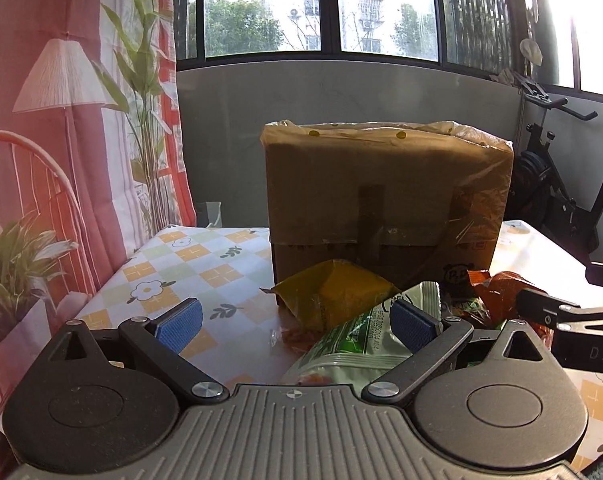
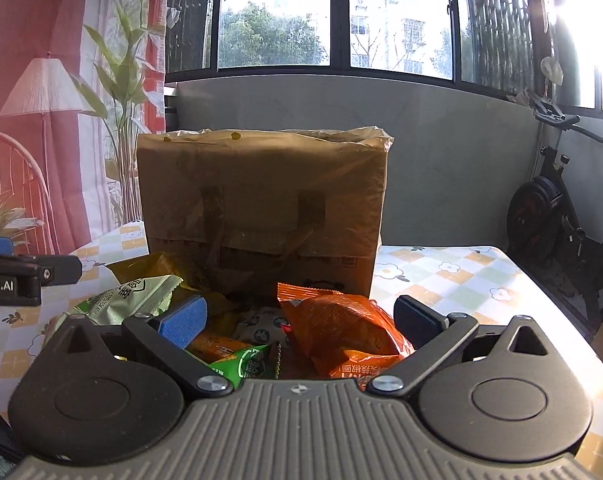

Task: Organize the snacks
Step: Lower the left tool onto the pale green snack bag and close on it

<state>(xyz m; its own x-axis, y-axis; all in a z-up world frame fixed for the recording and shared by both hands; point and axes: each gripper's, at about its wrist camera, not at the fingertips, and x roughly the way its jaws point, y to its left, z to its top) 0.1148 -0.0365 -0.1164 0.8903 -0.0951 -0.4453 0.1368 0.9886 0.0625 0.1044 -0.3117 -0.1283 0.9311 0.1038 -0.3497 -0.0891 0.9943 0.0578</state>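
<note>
Several snack bags are piled on the flowered tablecloth (image 1: 189, 256), right in front of a tall cardboard box (image 1: 385, 196) that is wrapped in thin plastic. A yellow bag (image 1: 337, 292), a green and white bag (image 1: 361, 336) and an orange bag (image 2: 341, 328) can be picked out, and a small green packet (image 2: 249, 364) is seen low in the right wrist view.

The left gripper (image 1: 297, 322) is held wide open, and nothing is gripped by it. The green and white bag lies partly between its jaws, near the right blue pad. The right gripper (image 2: 301, 316) is also wide open and empty, and the orange bag is framed between its jaws.

The bags are judged to be light, puffy and crinkly. Shiny wrappers like these can slip, and the food inside could be crushed. A bag is best pinched at a flat sealed edge or a corner, not across the fat middle.

Much is hidden. The top of the box cannot be seen into, so it cannot be told if it is open. The bottom of the pile is covered by the grippers, and the words on the bags are too small to be read. Bright sun washes out the right side.
</note>
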